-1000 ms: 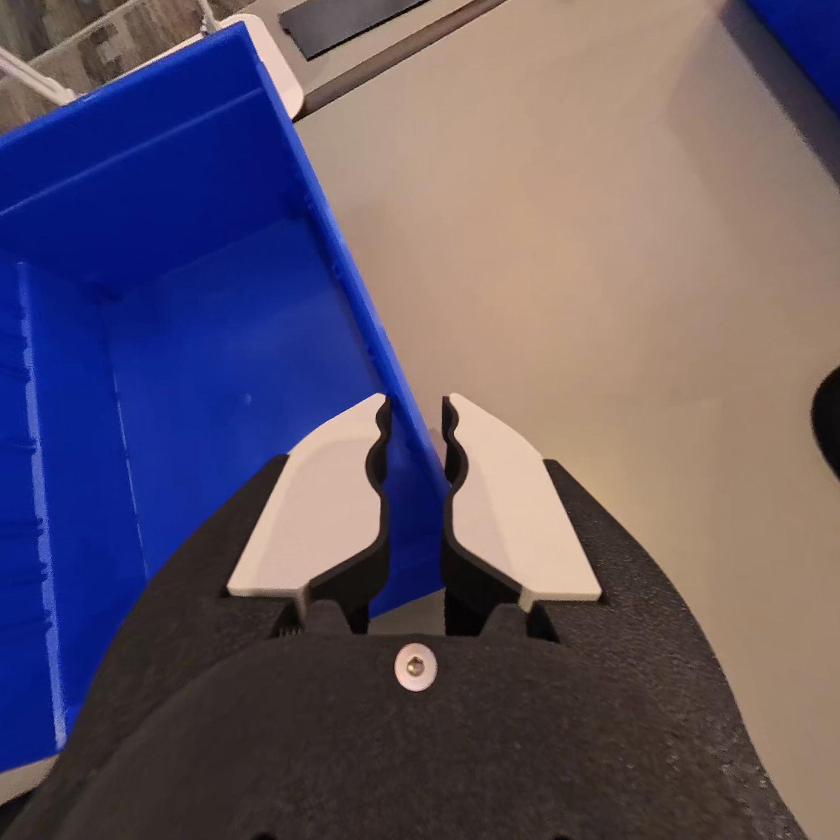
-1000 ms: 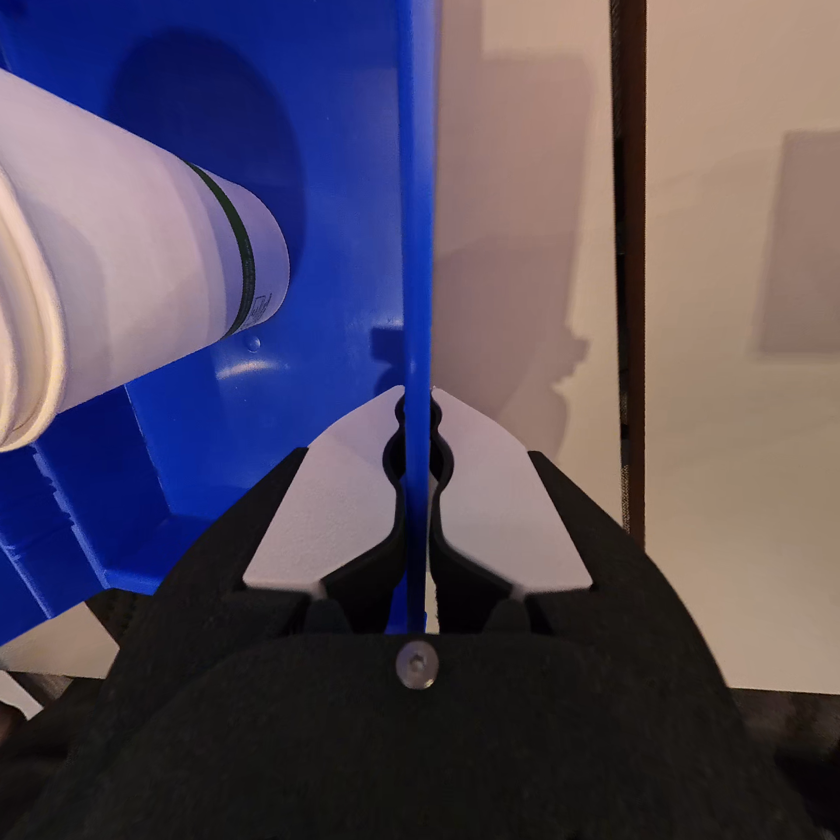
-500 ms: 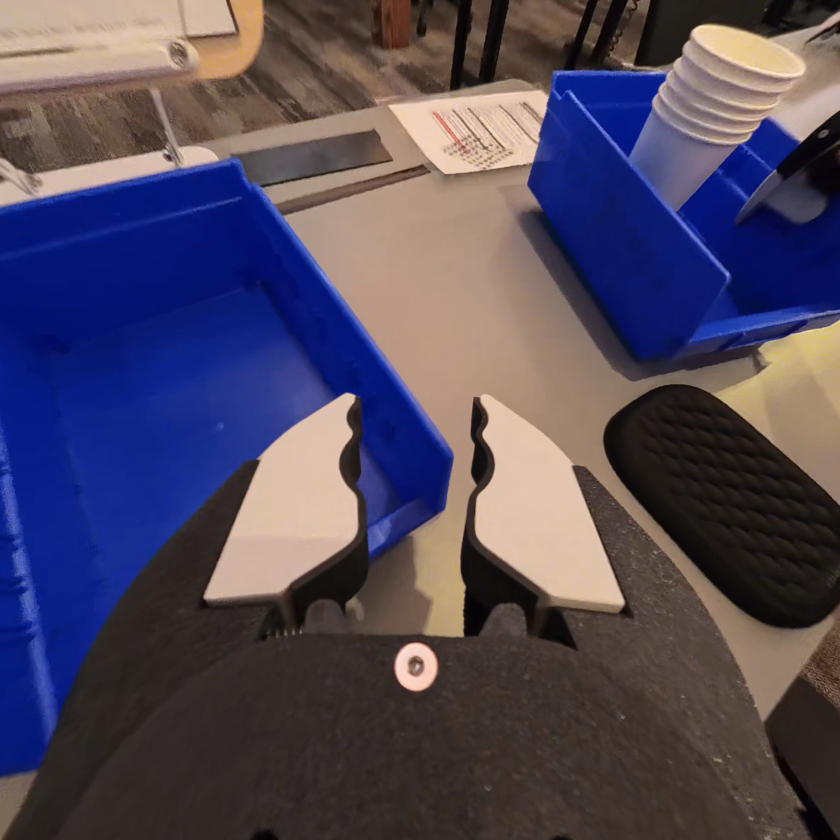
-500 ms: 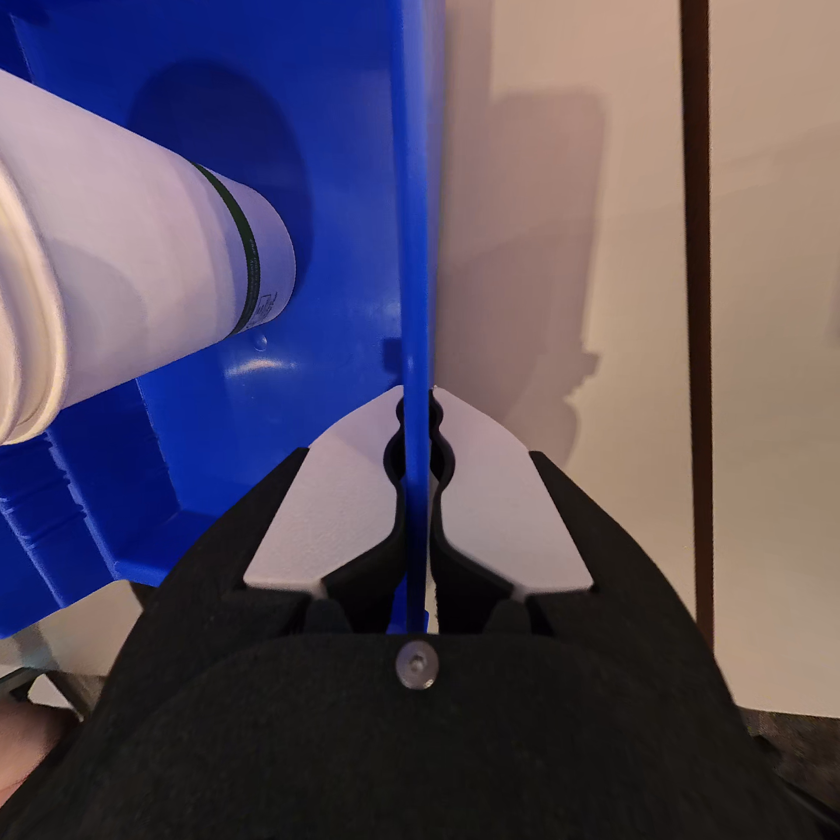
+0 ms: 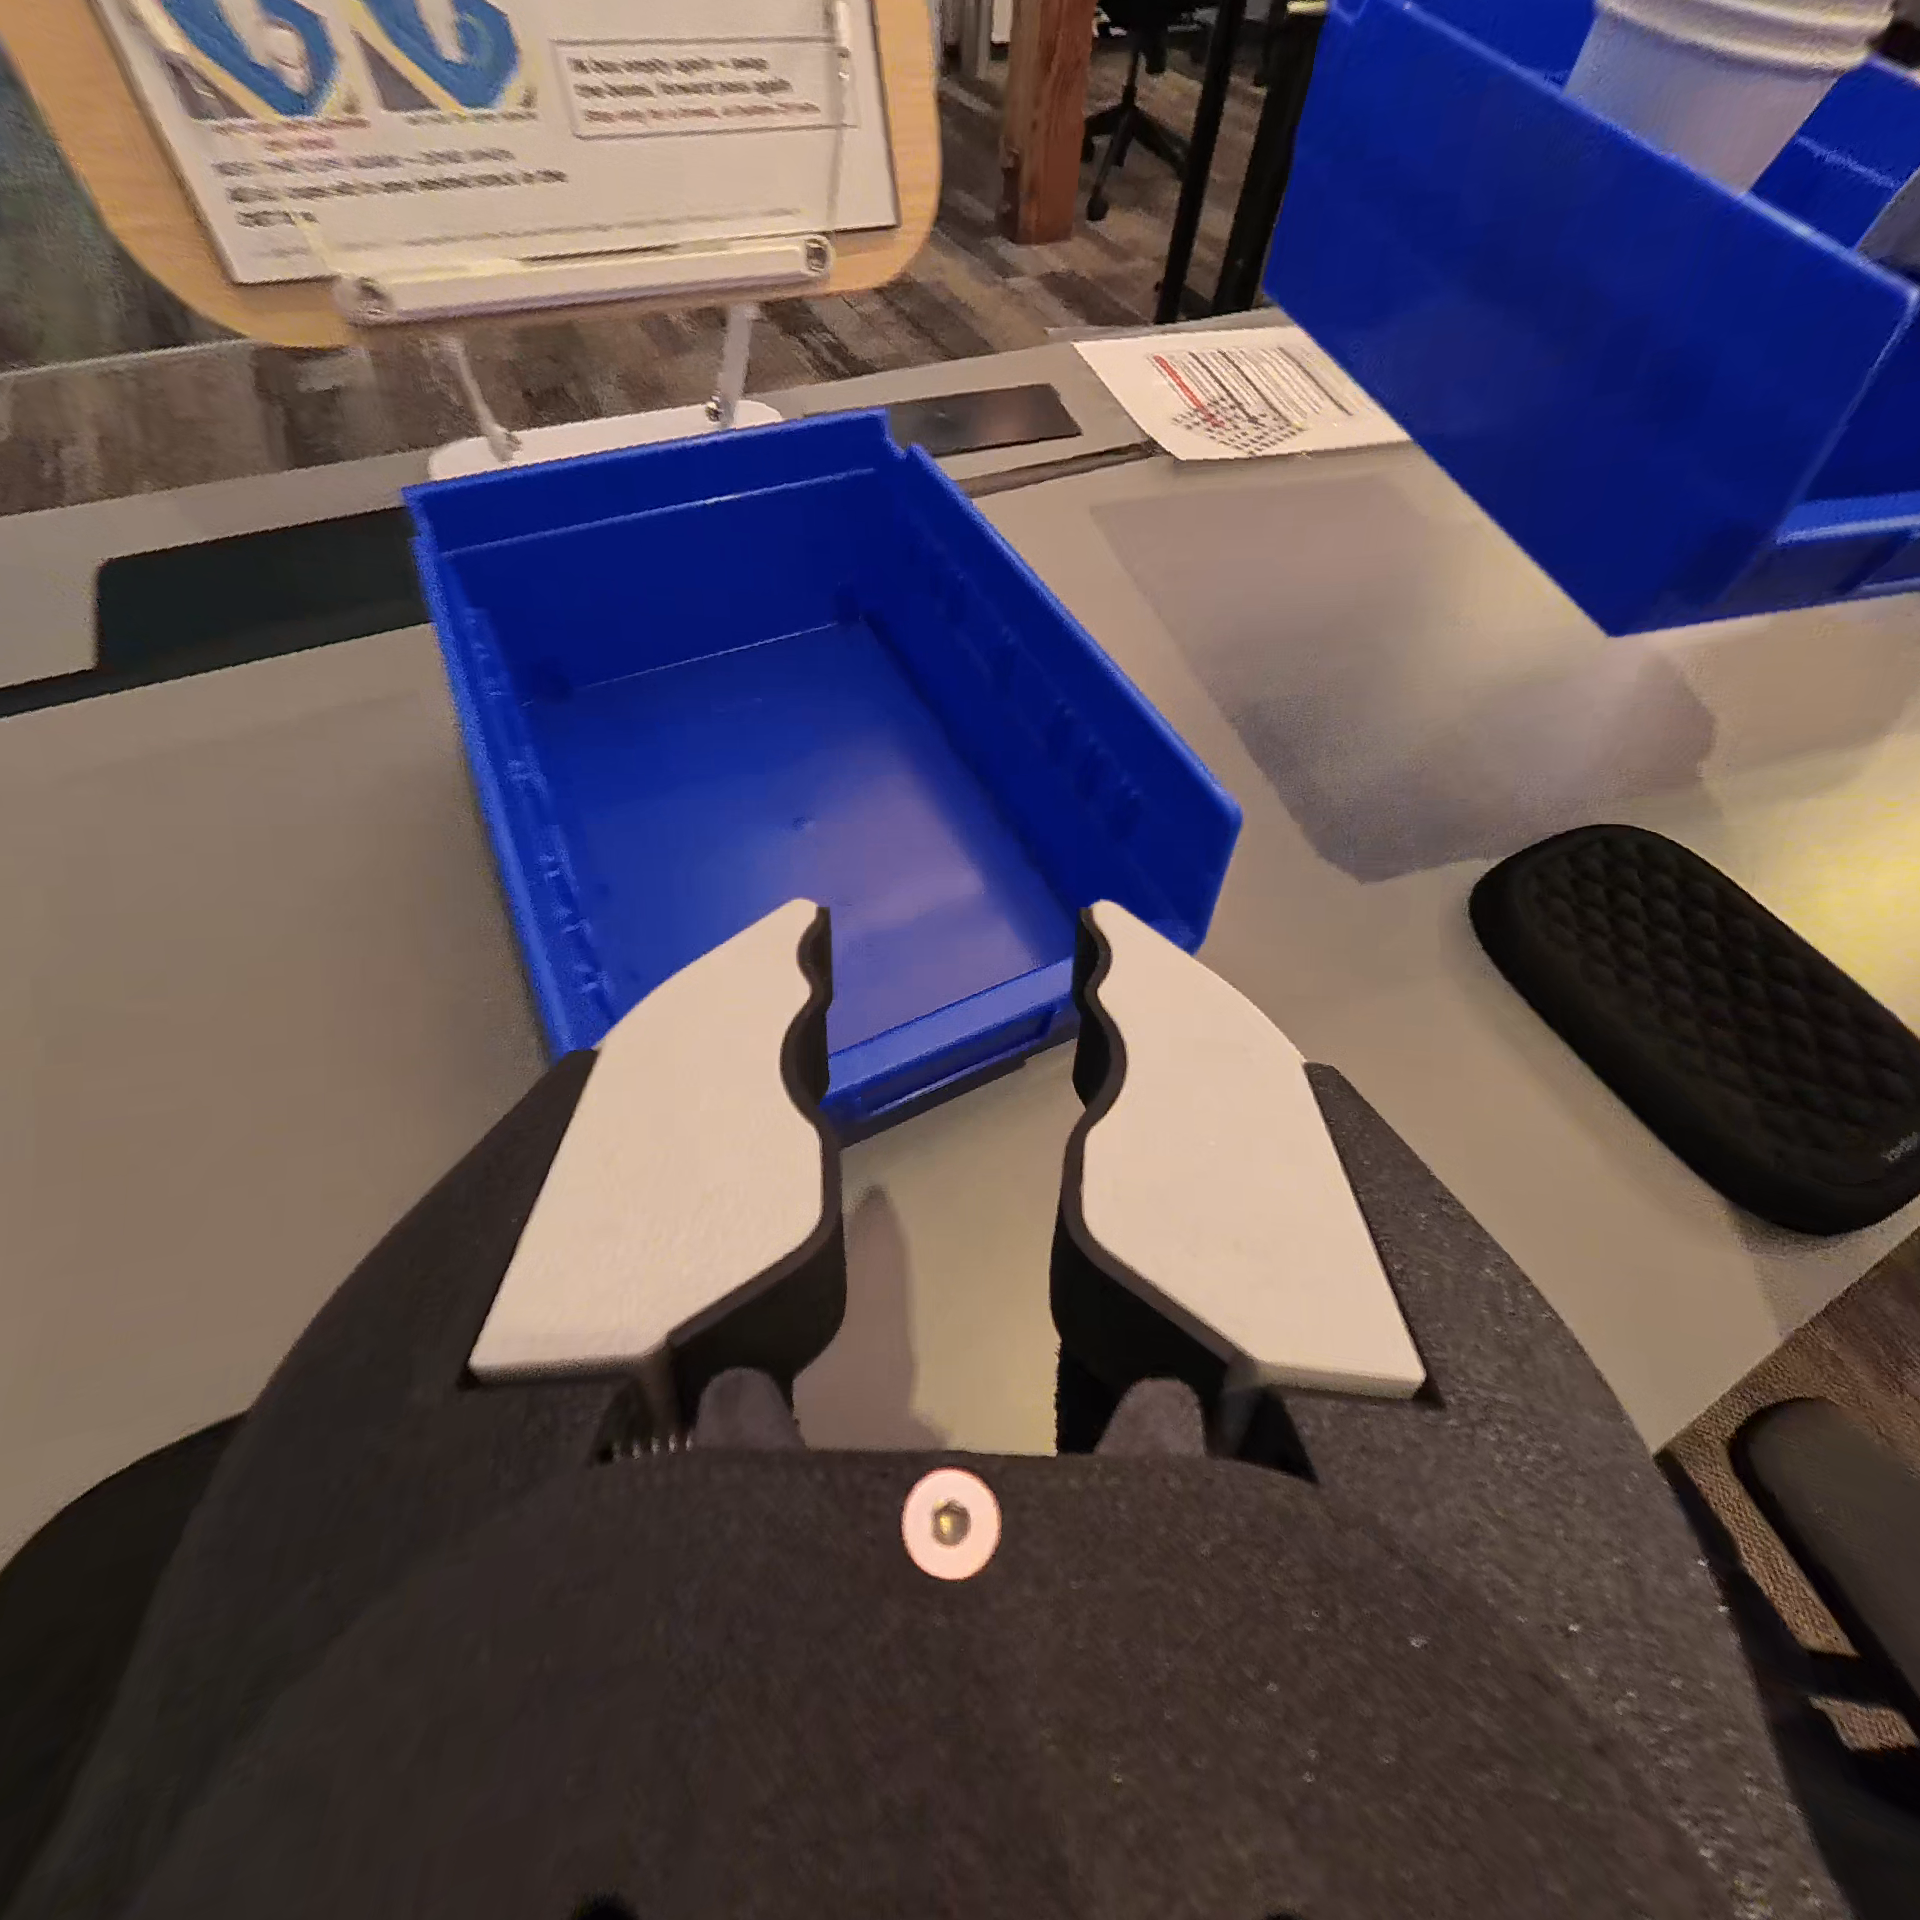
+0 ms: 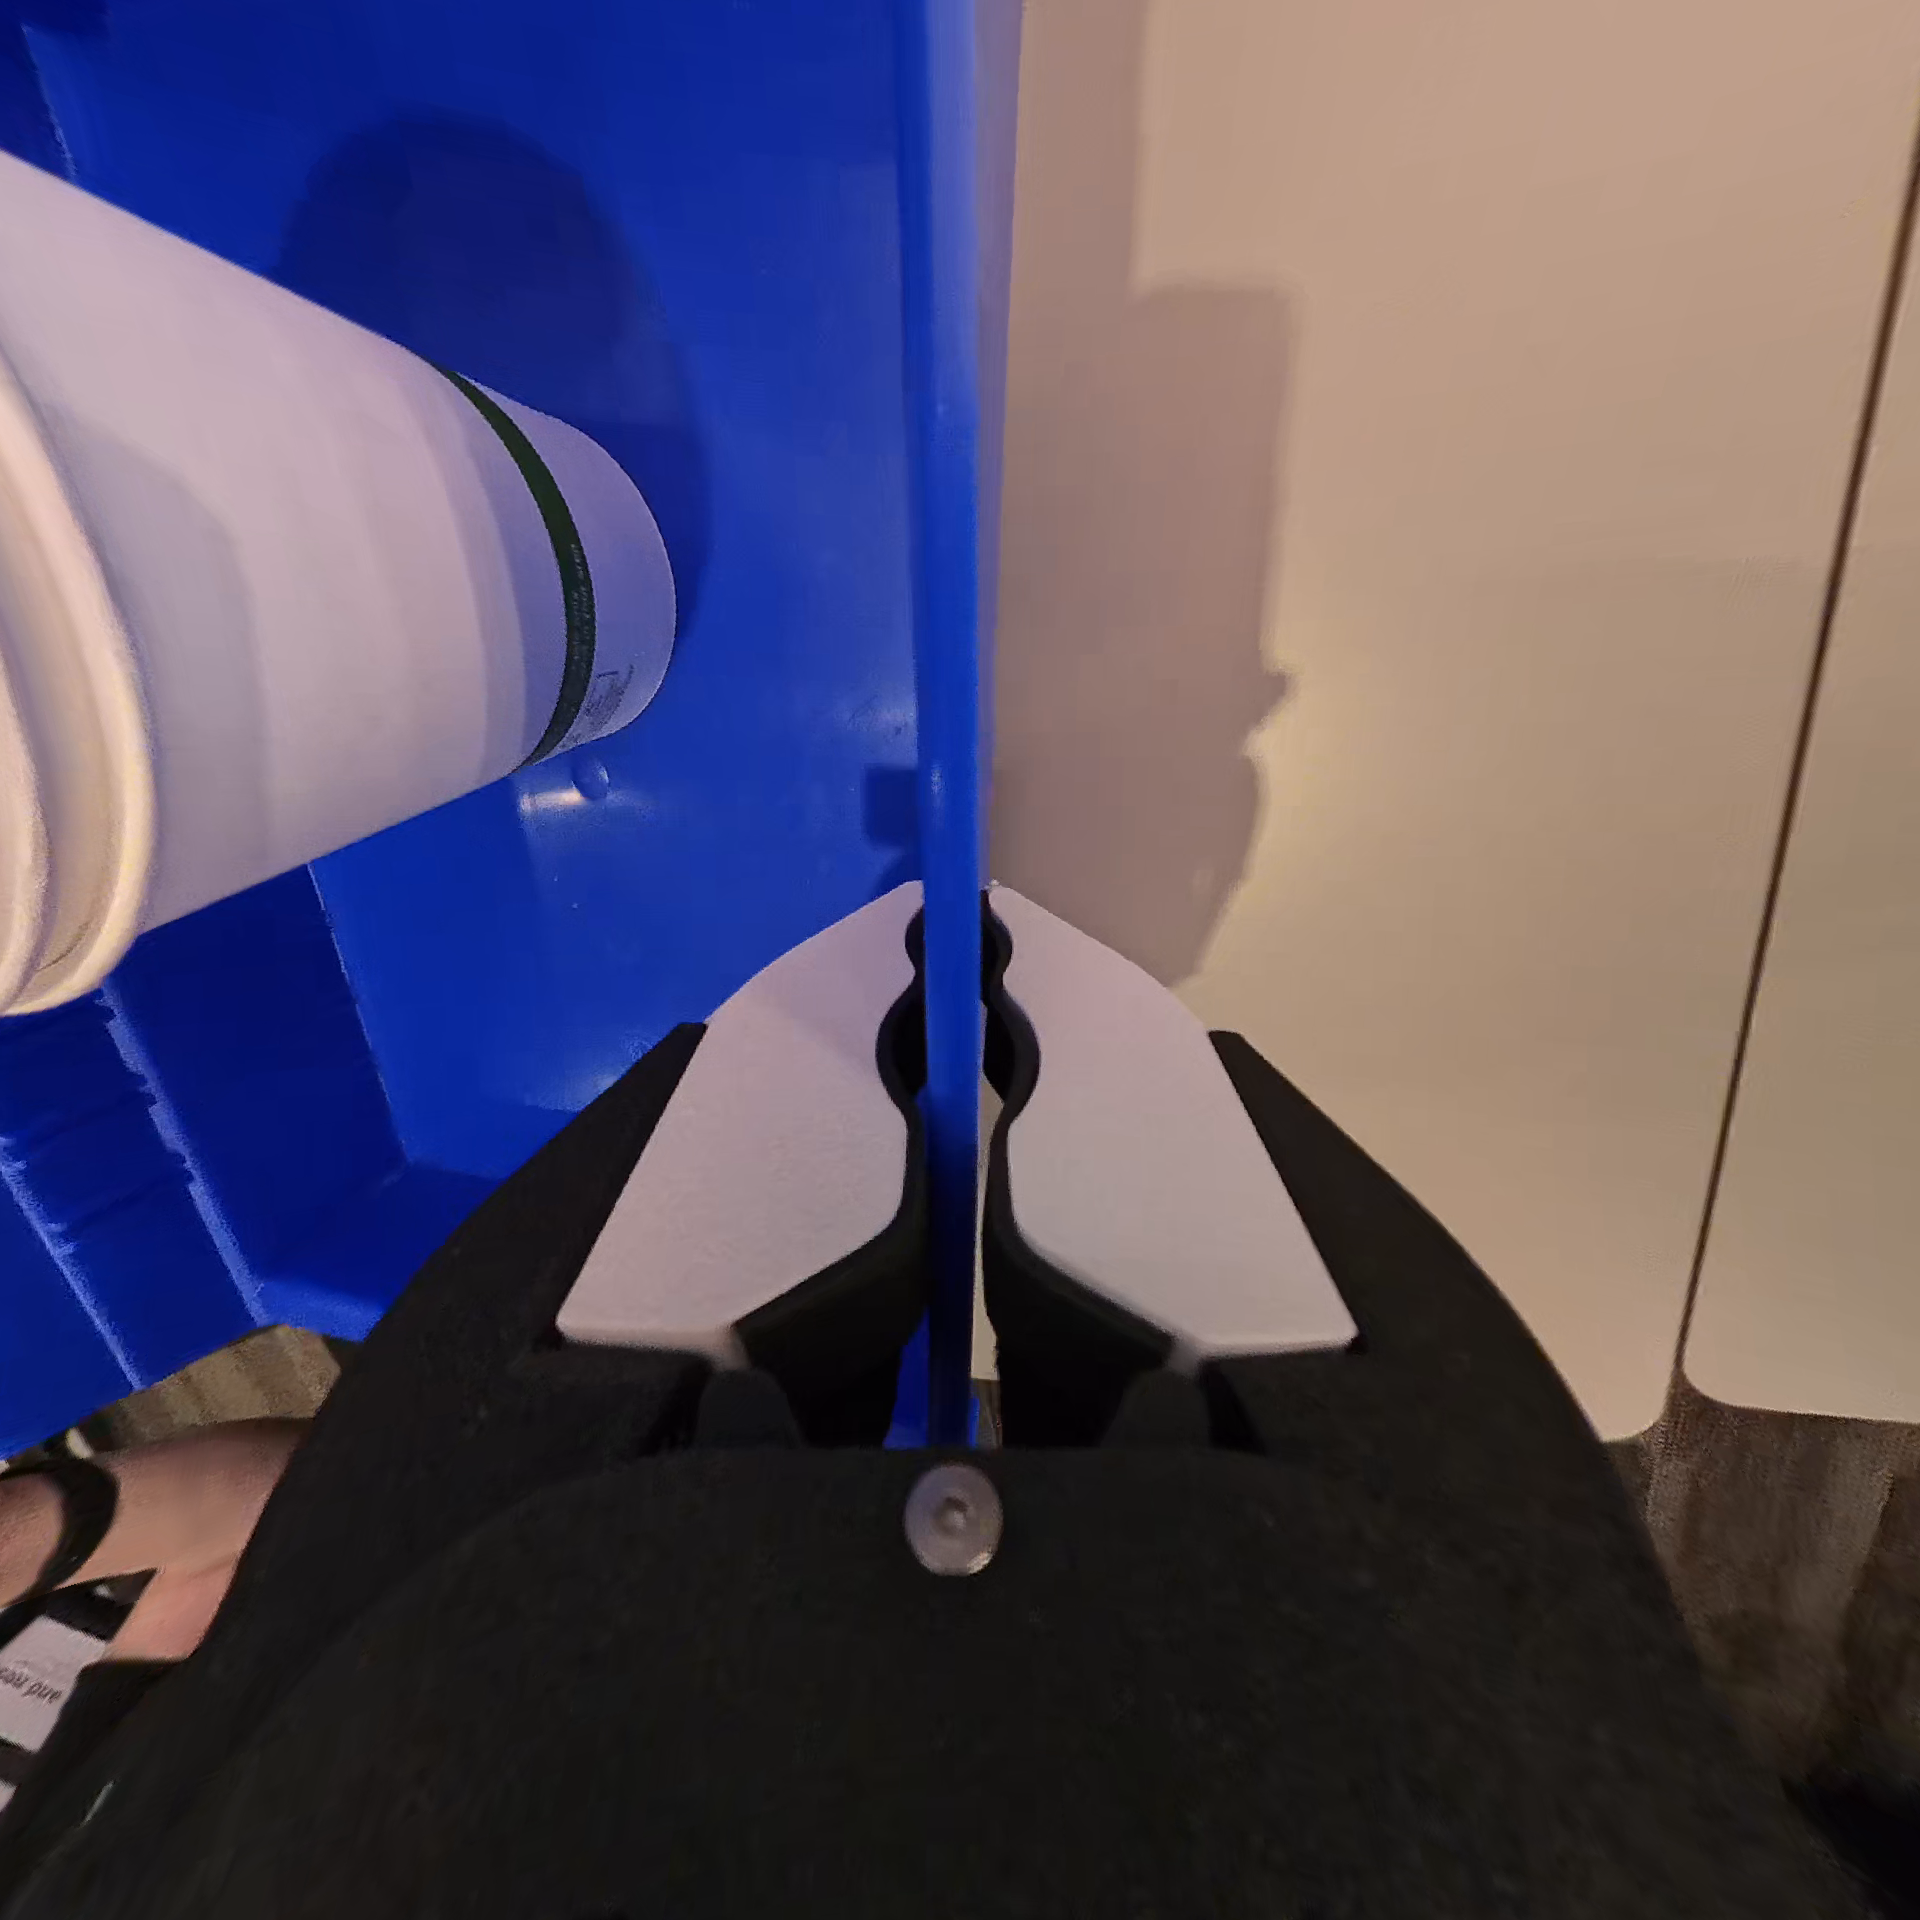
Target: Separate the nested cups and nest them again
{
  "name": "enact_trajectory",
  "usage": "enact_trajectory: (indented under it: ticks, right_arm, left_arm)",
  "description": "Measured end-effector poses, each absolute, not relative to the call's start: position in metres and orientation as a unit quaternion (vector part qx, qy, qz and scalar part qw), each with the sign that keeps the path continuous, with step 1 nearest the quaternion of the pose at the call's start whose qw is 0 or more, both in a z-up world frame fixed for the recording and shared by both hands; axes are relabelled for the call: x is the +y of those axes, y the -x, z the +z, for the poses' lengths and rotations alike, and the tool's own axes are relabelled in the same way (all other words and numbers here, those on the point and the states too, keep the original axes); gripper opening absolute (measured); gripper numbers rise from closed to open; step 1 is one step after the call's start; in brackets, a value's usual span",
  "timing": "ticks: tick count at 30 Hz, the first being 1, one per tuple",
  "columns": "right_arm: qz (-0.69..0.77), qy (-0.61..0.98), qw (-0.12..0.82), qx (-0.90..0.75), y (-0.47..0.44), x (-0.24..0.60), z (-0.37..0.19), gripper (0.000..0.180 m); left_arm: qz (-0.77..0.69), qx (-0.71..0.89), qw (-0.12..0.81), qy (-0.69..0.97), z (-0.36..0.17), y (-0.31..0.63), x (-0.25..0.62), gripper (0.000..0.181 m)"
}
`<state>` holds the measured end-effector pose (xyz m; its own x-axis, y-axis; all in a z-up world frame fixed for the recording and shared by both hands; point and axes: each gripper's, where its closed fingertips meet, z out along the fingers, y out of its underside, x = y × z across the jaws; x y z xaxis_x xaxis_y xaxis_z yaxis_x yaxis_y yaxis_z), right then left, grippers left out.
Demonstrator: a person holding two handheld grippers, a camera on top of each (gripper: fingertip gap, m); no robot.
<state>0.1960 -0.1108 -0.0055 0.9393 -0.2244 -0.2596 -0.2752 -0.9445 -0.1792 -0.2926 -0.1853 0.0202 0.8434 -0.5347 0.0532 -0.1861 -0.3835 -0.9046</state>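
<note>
Cups (image 6: 312, 644) lean inside bin (image 6: 940, 520) wall-pinched by right tool (image 6: 948, 904).

Office: desk (image 5: 260, 883), wrist rest (image 5: 1704, 1029), office chair (image 5: 1127, 99).

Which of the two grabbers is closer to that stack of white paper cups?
Right. The right gripper is clamped on the wall of the blue bin holding the cup stack. The left gripper hangs open over the other, empty bin, well away.
</note>
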Motion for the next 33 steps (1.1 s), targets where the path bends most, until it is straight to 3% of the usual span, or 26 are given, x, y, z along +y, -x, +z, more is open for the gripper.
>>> enact_trajectory:
  ticks: [9, 16, 27, 33]
  right_arm:
    - [0.124, 0.986, 0.108, 0.012, -0.037, -0.064, 0.074, 0.005]
    - [0.145, 0.979, 0.090, -0.112, 0.133, -0.029, 0.093, 0.005]
    - [0.186, 0.944, 0.055, -0.266, 0.386, -0.008, 0.052, 0.005]
    - [0.195, 0.938, 0.051, -0.282, 0.467, 0.006, 0.005, 0.005]
  left_arm:
    - [-0.133, 0.154, 0.536, 0.820, 0.036, 0.389, -0.202, 0.044]
    - [-0.088, 0.061, 0.551, 0.828, 0.039, 0.489, -0.218, 0.044]
    - [-0.037, -0.032, 0.555, 0.830, 0.026, 0.601, -0.249, 0.042]
    - [-0.008, -0.053, 0.532, 0.845, 0.009, 0.630, -0.253, 0.059]
